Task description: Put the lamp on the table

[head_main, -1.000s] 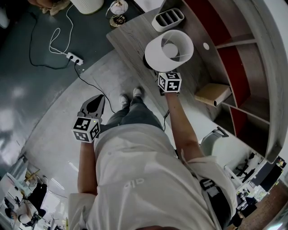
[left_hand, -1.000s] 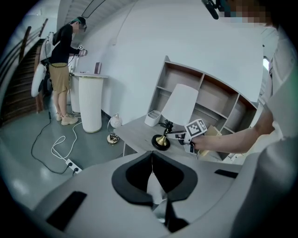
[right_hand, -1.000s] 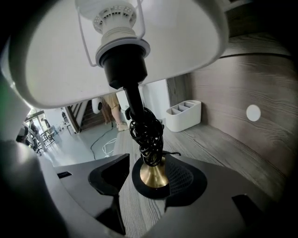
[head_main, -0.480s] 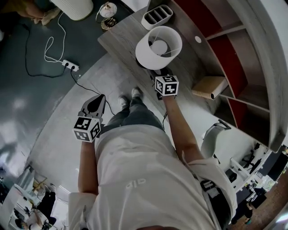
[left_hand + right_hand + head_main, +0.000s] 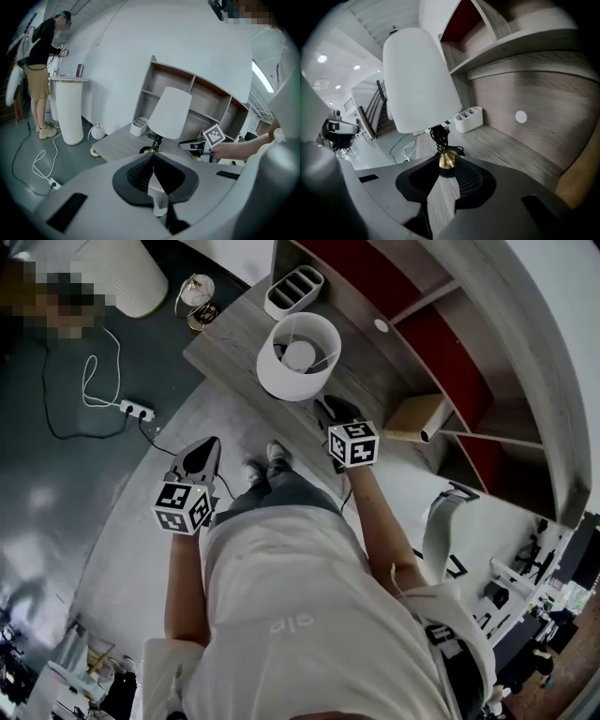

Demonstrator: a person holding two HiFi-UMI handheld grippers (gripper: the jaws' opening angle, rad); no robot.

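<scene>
The lamp (image 5: 298, 354), with a white drum shade, a brass stem and a dark base, stands upright on the grey wooden table (image 5: 234, 334). My right gripper (image 5: 330, 409) hovers just short of its base, apart from it. In the right gripper view the shade (image 5: 419, 79) rises above the right gripper (image 5: 444, 171), whose jaws are closing with only bare tabletop (image 5: 497, 145) showing between them. My left gripper (image 5: 208, 442) hangs over the floor at my left, jaws together and empty. The left gripper view shows the lamp (image 5: 169, 112) beyond the left gripper (image 5: 153, 157).
A white slotted organiser (image 5: 293, 292) sits at the table's far end. A shelf unit with red back panels (image 5: 450, 343) runs along the right, with a tan roll (image 5: 417, 418) on it. On the floor are a power strip (image 5: 129, 410), a small gold lamp (image 5: 195, 292) and a white ribbed pedestal (image 5: 112, 277).
My right gripper has drawn back from under the lamp shade towards me, and the lamp stays standing on the table. The left gripper has hardly moved.
</scene>
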